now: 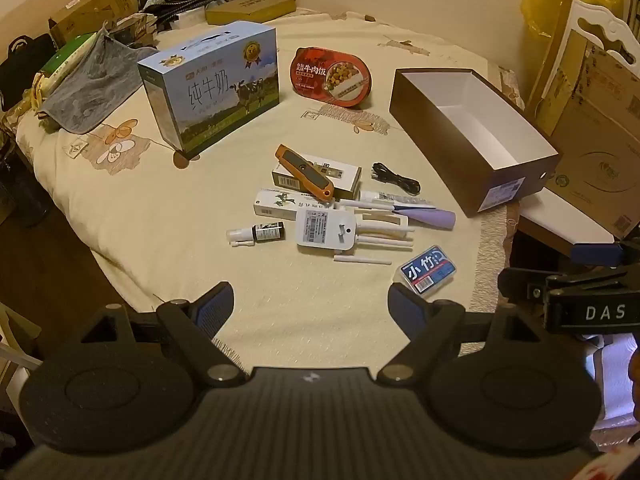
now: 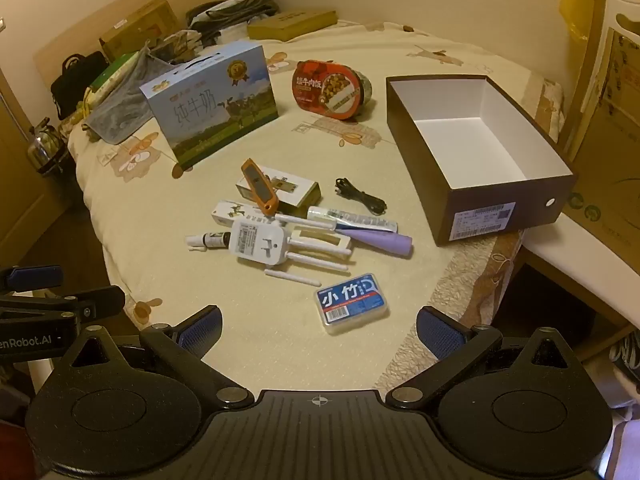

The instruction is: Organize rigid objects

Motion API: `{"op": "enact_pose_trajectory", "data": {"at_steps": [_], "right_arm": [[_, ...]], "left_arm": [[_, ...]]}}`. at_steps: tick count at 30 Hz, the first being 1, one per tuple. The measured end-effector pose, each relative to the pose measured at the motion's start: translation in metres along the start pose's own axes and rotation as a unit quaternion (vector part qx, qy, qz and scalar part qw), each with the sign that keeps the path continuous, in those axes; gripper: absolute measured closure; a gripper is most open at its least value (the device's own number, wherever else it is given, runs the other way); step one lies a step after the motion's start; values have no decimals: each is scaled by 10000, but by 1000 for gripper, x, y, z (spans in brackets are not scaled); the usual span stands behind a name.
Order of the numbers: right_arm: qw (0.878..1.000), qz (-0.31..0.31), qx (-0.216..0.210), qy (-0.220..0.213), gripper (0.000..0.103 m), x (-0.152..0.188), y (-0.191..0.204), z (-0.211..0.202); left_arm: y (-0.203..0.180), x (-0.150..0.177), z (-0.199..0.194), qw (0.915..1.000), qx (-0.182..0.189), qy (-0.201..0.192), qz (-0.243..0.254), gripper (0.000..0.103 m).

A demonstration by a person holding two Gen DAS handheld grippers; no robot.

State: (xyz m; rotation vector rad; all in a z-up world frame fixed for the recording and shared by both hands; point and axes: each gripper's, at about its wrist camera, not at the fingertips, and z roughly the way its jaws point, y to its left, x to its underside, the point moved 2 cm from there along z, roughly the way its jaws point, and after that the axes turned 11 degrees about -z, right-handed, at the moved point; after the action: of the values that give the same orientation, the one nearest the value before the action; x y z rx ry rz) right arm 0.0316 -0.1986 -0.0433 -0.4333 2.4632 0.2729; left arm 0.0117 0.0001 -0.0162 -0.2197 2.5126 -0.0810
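A pile of small items lies mid-table: an orange tool (image 1: 306,171) (image 2: 260,186) on a white carton (image 1: 340,174), a white router with antennas (image 1: 326,231) (image 2: 262,240), a small spray bottle (image 1: 258,233), a purple tube (image 1: 434,218) (image 2: 384,241), a black cable (image 1: 394,178) (image 2: 360,196) and a blue floss case (image 1: 428,268) (image 2: 352,302). An open brown box (image 1: 472,128) (image 2: 472,148) stands at the right, empty. My left gripper (image 1: 310,300) and right gripper (image 2: 318,330) are open and empty, hovering at the table's near edge.
A blue milk carton (image 1: 212,84) (image 2: 212,100) and a red beef-rice bowl (image 1: 332,76) (image 2: 332,88) stand behind the pile. A grey cloth (image 1: 88,88), boxes and bags crowd the far left. Cardboard boxes (image 1: 592,112) and a white chair stand right of the table.
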Motion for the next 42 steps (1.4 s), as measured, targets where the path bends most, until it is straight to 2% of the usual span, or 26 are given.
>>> {"op": "enact_pose_trajectory", "data": {"at_steps": [42], "right_arm": [[10000,-6,4,-2,2,-1,0,3]], "left_arm": [[0,0,0,10000,-20,5,11,21]]}}
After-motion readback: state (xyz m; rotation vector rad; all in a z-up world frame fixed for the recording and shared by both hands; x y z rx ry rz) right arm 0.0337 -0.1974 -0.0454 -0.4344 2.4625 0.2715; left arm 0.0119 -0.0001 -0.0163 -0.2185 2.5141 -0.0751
